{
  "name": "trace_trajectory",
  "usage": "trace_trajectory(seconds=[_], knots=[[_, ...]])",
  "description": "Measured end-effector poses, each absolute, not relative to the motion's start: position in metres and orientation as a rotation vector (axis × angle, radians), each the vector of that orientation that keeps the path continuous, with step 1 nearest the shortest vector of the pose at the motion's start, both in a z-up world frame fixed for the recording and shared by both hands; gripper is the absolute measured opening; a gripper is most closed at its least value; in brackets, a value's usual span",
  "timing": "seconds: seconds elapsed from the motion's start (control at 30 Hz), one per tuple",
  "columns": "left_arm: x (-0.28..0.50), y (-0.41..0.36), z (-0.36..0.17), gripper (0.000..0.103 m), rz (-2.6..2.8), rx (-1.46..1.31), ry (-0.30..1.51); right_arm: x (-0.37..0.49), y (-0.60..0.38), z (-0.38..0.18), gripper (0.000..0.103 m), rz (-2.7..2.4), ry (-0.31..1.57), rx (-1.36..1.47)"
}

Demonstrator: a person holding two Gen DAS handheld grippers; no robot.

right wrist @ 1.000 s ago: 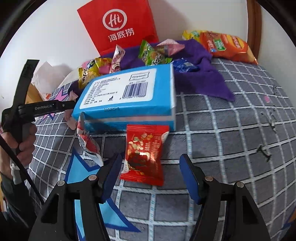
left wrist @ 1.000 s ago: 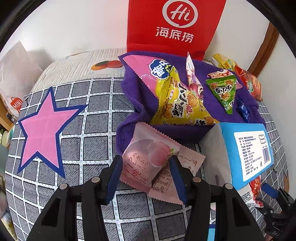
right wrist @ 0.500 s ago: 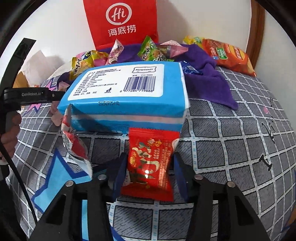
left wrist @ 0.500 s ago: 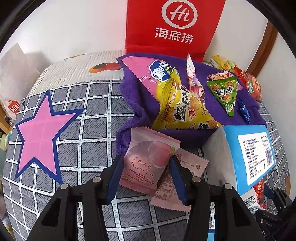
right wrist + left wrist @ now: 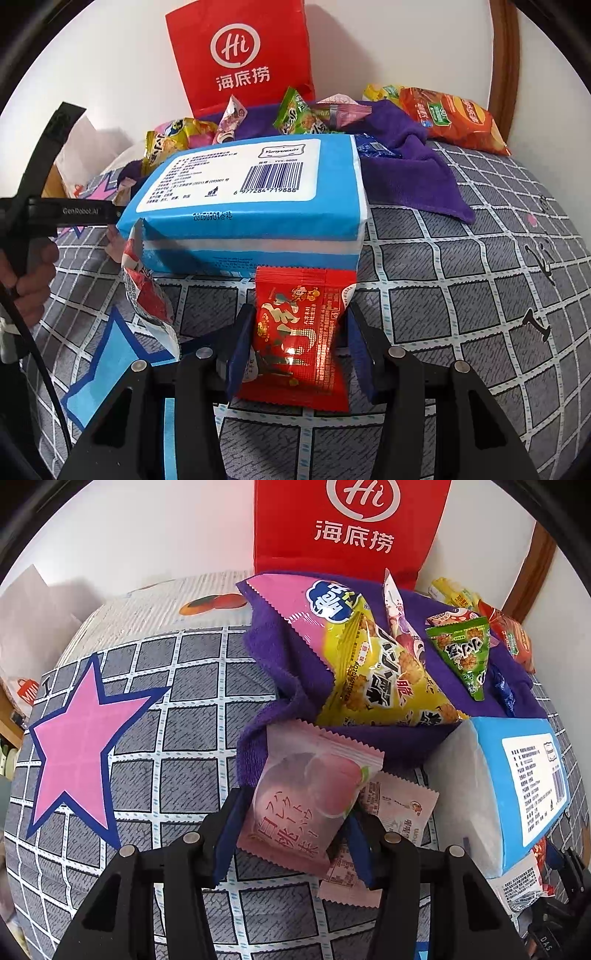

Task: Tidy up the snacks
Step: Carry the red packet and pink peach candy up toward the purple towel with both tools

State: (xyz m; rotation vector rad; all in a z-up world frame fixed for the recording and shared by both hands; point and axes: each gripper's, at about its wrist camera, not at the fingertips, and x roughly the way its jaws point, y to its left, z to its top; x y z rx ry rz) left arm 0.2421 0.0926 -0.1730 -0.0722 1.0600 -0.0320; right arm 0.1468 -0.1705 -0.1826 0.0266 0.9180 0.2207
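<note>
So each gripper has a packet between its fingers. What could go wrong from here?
1. The right gripper's jaws are opening with the red packet between them; the slick foil could slip out.
2. The left gripper pinches the peach packet, which overlaps a second pink packet; lifting may drag that along.
3. The blue pack sits close beside both; either lift could bump it.

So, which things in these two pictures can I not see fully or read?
- Left wrist view: second pink packet lies partly under the peach packet.
- Right wrist view: small blue packet mostly hidden behind the tissue pack.
- Right wrist view: crumpled red-and-white packet; its print is unreadable.
- Left wrist view: red bag cut off by the top edge.
</note>
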Motion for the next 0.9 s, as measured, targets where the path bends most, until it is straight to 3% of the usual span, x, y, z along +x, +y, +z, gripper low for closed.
trace_trajectory(seconds=[0.1,0.3,0.47,0.73,0.9], knots=[[0.242,0.090,-0.175,0.058,-0.050,-0.060,1.055,0.147,-0.170,-0.183,0.053,0.228,0.919,0.029],[0.241,0.090,-0.175,0.057,-0.050,-0.055,1.049,0.148,-0.157,-0.185,0.064,0.233,0.927,-0.042],[0.238,0.104,-0.173,0.039,-0.034,-0.102,1.041,0.147,-0.159,-0.185,0.065,0.242,0.925,-0.039],[0.231,0.115,-0.155,0.035,-0.019,-0.141,1.040,0.147,-0.171,-0.184,0.045,0.224,0.914,0.027],[0.217,0.105,-0.140,0.034,-0.019,-0.124,1.025,0.148,-0.181,-0.184,0.042,0.235,0.908,0.097]])
